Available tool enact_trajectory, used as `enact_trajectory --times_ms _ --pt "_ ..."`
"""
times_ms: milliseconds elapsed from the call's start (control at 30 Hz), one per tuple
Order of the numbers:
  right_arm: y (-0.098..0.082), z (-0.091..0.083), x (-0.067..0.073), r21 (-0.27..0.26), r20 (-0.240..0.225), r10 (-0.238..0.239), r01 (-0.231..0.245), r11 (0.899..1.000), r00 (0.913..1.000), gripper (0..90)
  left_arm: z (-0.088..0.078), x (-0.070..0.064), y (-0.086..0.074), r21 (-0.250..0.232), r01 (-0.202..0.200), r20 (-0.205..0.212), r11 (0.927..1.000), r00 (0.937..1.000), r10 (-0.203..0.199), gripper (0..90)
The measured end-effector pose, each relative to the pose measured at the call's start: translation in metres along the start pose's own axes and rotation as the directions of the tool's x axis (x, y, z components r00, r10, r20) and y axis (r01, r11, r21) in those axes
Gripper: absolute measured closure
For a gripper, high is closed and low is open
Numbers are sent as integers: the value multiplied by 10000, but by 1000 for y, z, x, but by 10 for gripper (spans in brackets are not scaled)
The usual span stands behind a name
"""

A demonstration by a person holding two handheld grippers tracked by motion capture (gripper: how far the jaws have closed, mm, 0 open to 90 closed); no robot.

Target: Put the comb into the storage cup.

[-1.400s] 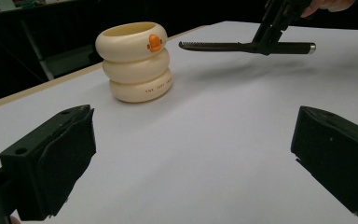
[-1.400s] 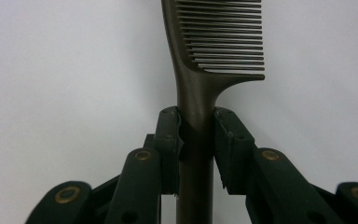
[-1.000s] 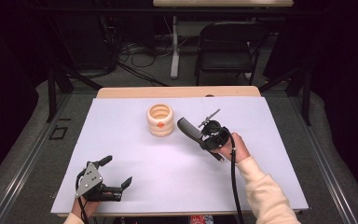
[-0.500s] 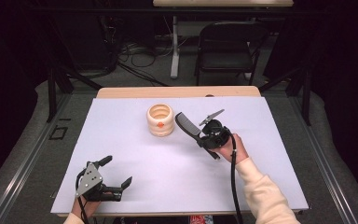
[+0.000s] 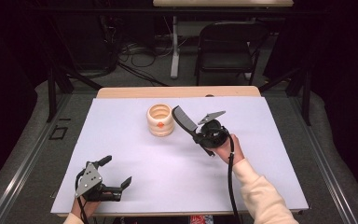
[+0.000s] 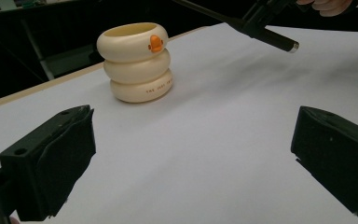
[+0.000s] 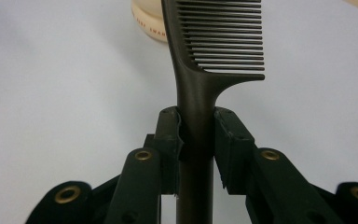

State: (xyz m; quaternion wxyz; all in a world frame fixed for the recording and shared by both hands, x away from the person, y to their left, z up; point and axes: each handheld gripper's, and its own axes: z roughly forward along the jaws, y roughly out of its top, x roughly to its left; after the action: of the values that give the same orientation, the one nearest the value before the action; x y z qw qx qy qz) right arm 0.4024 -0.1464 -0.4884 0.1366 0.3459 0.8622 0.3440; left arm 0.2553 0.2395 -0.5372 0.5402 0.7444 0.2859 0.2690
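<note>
Since a second ago the right claw [image 5: 196,135] has carried the comb [image 5: 184,119] a little closer to the cup [image 5: 160,120]: its toothed end now hangs just beside the rim. The pads are clamped on the handle. The left claw [image 5: 116,171] rests wide open and empty on the counter [image 5: 270,140]. Dropping the comb in looks near.

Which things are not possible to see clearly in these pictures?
- Inside of the cream holder: hidden by its own rim in the high view and left gripper view.
- Small print on the holder: too small to read.
- Comb tip: cut off by the top edge in the right gripper view.
- Comb handle's middle: covered by the right gripper.
</note>
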Motion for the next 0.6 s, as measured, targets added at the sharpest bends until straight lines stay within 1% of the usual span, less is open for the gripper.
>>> enact_trajectory --times_ms 233,300,333,433,600 --pt "0 -2 1 -483 23 35 -34 9988 10000 721 0 0 0 30 -18 17 10000 10000 18 1" --pt "1 -2 1 -621 15 -71 72 9980 10000 721 1 0 0 46 -28 6 10000 10000 28 1" --pt "1 -2 2 -669 -17 -52 51 9977 10000 721 1 0 0 45 -27 9 10000 10000 27 1" --pt "1 -1 3 -767 -51 -192 188 9969 9998 721 1 -1 0 47 -26 11 10000 10000 26 0" --pt "2 3 4 -856 -117 -261 250 9960 9996 721 0 0 0 46 -41 6 10000 10000 41 1"
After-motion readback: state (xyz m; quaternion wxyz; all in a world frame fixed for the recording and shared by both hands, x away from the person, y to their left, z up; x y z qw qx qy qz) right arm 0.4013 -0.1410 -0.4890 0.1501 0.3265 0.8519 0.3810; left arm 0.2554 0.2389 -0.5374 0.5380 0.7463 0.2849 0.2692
